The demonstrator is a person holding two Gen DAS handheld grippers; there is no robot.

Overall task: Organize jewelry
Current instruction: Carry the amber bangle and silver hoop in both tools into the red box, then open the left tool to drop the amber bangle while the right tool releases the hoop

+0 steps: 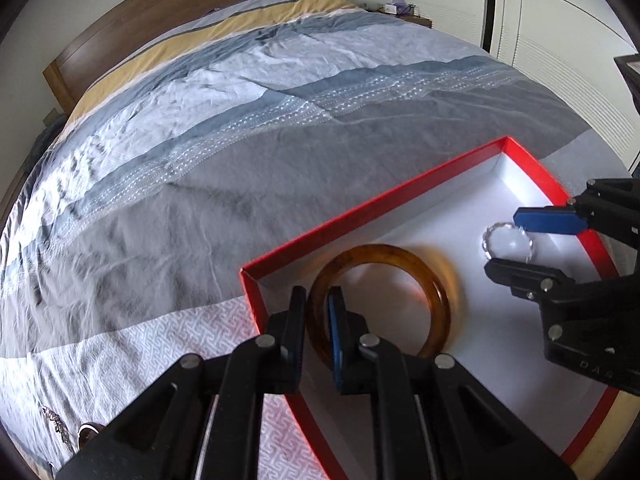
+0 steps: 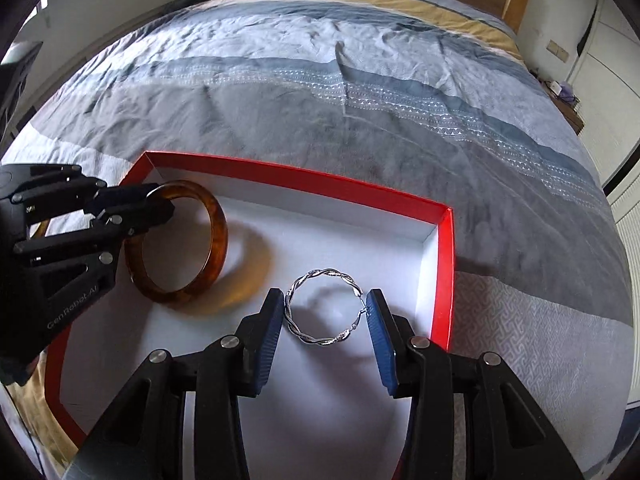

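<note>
A red box with a white floor (image 1: 440, 240) (image 2: 446, 264) lies on the bed. My left gripper (image 1: 318, 306) (image 2: 158, 204) is shut on the rim of an amber bangle (image 1: 436, 300) (image 2: 216, 236), which stands tilted with its lower edge on the box floor. My right gripper (image 2: 326, 314) (image 1: 508, 242) holds a twisted silver hoop (image 2: 320, 308) (image 1: 506, 242) across its width, both blue pads touching it, low over the box floor near the right wall.
The bed has a grey, blue and yellow striped cover (image 1: 200, 140) and a wooden headboard (image 1: 160, 8). A chain and a small ring (image 1: 68, 428) lie on the cover at the lower left. White wardrobe doors (image 1: 560, 20) stand beyond the bed.
</note>
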